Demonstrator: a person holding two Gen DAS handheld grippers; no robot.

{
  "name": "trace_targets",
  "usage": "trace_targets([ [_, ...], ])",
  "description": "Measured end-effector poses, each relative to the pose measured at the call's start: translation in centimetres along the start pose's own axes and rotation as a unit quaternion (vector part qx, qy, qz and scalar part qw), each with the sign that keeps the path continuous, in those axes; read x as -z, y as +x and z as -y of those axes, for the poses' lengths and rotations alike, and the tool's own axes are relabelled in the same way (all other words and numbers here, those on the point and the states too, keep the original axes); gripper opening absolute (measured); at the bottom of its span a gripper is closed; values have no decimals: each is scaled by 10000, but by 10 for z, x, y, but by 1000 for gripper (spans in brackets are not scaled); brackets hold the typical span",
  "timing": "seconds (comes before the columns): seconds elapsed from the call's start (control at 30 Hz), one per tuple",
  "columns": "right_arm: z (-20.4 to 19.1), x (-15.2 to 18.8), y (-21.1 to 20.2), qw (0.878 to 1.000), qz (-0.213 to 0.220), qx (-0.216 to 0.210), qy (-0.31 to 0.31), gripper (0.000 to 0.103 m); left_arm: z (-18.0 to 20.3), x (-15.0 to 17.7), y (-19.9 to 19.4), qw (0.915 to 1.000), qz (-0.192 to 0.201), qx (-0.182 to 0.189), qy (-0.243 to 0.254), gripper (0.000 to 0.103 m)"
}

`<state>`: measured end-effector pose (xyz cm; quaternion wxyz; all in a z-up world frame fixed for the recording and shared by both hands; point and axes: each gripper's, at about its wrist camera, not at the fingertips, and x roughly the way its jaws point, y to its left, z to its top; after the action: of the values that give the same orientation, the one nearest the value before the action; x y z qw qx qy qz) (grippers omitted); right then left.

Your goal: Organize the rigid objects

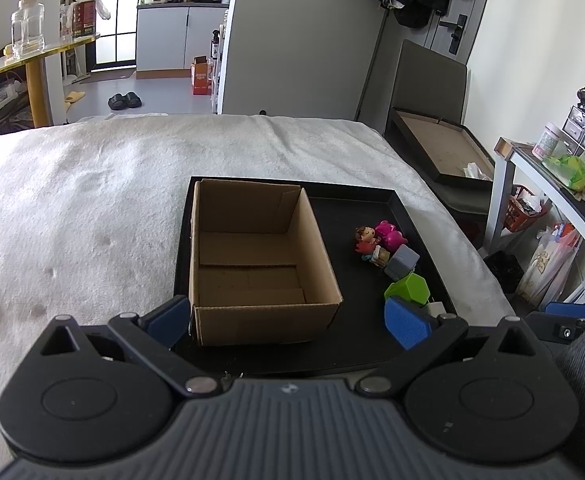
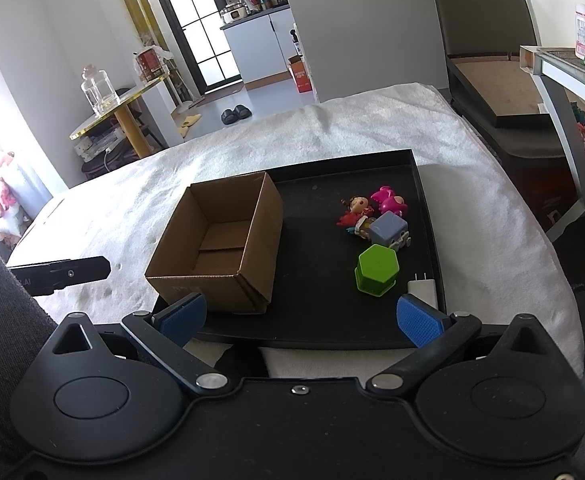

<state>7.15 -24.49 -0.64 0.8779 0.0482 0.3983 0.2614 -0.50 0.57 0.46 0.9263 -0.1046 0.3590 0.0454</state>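
An open, empty cardboard box (image 1: 252, 264) (image 2: 220, 240) stands on the left half of a black tray (image 1: 356, 208) (image 2: 324, 184). On the tray's right half lie a doll figure (image 1: 366, 240) (image 2: 356, 210), a pink toy (image 1: 390, 234) (image 2: 390, 200), a grey-blue cube (image 1: 402, 260) (image 2: 388, 226), a green hexagonal block (image 1: 408, 288) (image 2: 376, 268) and a white charger plug (image 2: 422, 286). My left gripper (image 1: 288, 320) is open and empty before the box. My right gripper (image 2: 300, 316) is open and empty at the tray's near edge.
The tray lies on a white blanket (image 1: 92, 200) over a bed. A dark chair with a flat box (image 1: 444, 144) and a side table (image 1: 552, 168) stand to the right. A round table with a glass bottle (image 1: 26, 26) stands at the far left.
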Motion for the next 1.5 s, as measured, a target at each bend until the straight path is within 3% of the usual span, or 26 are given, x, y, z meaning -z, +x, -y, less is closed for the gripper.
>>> trace_targets([
  [0.93,-1,-6,2,9996,204,45,-199,103,-2,-1,0,10000,50,-77,10,103],
  [1.5,35,-6,34,9997,118,197,-28,103,-10,-3,31,9993,-158,-346,-41,103],
])
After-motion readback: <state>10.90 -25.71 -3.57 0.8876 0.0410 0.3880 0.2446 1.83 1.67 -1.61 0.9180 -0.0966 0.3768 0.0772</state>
